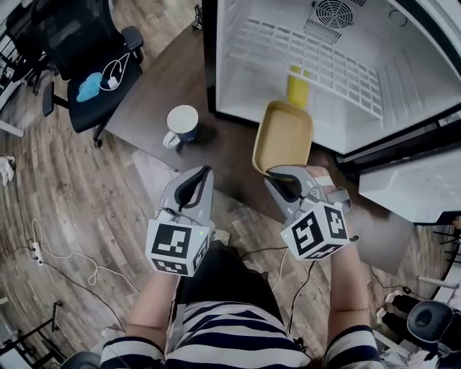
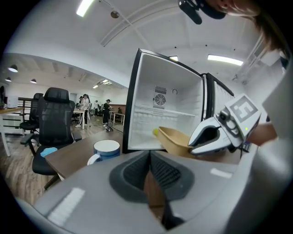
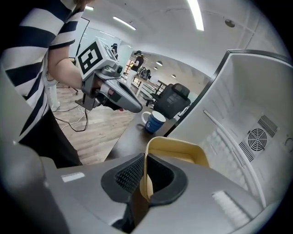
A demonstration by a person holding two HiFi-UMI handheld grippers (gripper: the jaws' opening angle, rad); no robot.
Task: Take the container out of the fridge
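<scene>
**Head view.** The right gripper [image 1: 282,175], at 5 o'clock from centre, pinches the near rim of the container [image 1: 282,137]. The container is a shallow, smooth tan-yellow tray with rounded corners. It hangs tilted just outside the mouth of the open fridge [image 1: 338,126], over the dark matte table [image 1: 158,94]. The fridge's white interior fills the 1 o'clock area, with a white wire shelf [image 1: 317,61] and a round fan grille [image 1: 334,12]. A yellow upright item [image 1: 297,86] stands inside the fridge at 12 o'clock from the container; I cannot tell what it is. A glossy mug [image 1: 181,124], white inside and blue outside, sits on the table at 9 o'clock from the container, well apart from it. The left gripper [image 1: 204,175] hovers at 7 o'clock with its jaws pressed together and nothing in them. A black mesh office chair [image 1: 79,43] stands at 10 o'clock on the wood-plank floor [image 1: 65,194].

**Left gripper view.** The ribbed dark pads of the left gripper [image 2: 149,169] meet with nothing between them. The mug [image 2: 106,150] sits at 10 o'clock. The container [image 2: 176,139] is at 1 o'clock in front of the fridge, with the right gripper [image 2: 199,144] on it.

**Right gripper view.** The ribbed pads of the right gripper [image 3: 145,176] clamp the container's thin wall [image 3: 176,151]. The mug [image 3: 154,121] stands at 12 o'clock, and the left gripper [image 3: 135,107] is at 11 o'clock.
</scene>
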